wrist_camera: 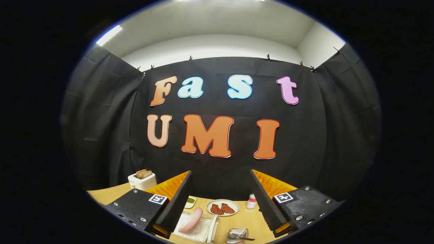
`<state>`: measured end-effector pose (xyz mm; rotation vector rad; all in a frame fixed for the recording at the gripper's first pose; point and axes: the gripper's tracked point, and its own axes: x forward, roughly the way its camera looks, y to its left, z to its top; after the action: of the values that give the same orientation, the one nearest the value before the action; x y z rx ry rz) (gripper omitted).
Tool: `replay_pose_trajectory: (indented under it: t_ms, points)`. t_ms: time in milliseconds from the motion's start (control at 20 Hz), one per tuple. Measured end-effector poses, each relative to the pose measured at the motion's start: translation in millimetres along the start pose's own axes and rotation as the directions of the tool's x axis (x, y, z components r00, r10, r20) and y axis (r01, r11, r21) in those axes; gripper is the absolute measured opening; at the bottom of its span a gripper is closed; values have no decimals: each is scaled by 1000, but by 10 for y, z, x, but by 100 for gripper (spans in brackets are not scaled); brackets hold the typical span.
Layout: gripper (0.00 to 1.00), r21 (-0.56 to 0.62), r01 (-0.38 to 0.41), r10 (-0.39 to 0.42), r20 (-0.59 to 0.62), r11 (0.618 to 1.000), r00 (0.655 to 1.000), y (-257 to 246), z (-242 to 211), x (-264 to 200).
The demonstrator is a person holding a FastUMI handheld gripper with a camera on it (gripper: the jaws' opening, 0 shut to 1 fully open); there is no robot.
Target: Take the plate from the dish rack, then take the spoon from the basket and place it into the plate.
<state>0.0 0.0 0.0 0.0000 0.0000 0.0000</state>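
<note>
— Tool (222, 200)? 
— Held high, fingers wide apart, gripping nothing.
— On the wooden surface (240, 222)?
— White rack (196, 225) between the fingers, pink plate (191, 220) lying in it. Toaster (142, 180) far left. Dish of red meat (222, 207) beyond. Small clear basket (237, 234) nearest, spoon not discernible.

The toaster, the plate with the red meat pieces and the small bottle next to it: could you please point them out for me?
toaster (142, 181), gripper view, on its white front wall.
plate (235, 205), gripper view, on the bare rim.
small bottle (251, 201), gripper view, on its body.
gripper (220, 200), gripper view, midway between its open fingers.
</note>
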Motion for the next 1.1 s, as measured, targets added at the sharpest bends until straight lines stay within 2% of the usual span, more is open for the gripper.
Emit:
replay_pose_trajectory:
  t_ms: [1100]
  points:
    - [98, -12, -37, 37, -36, 999, 999, 169, -168, 96]
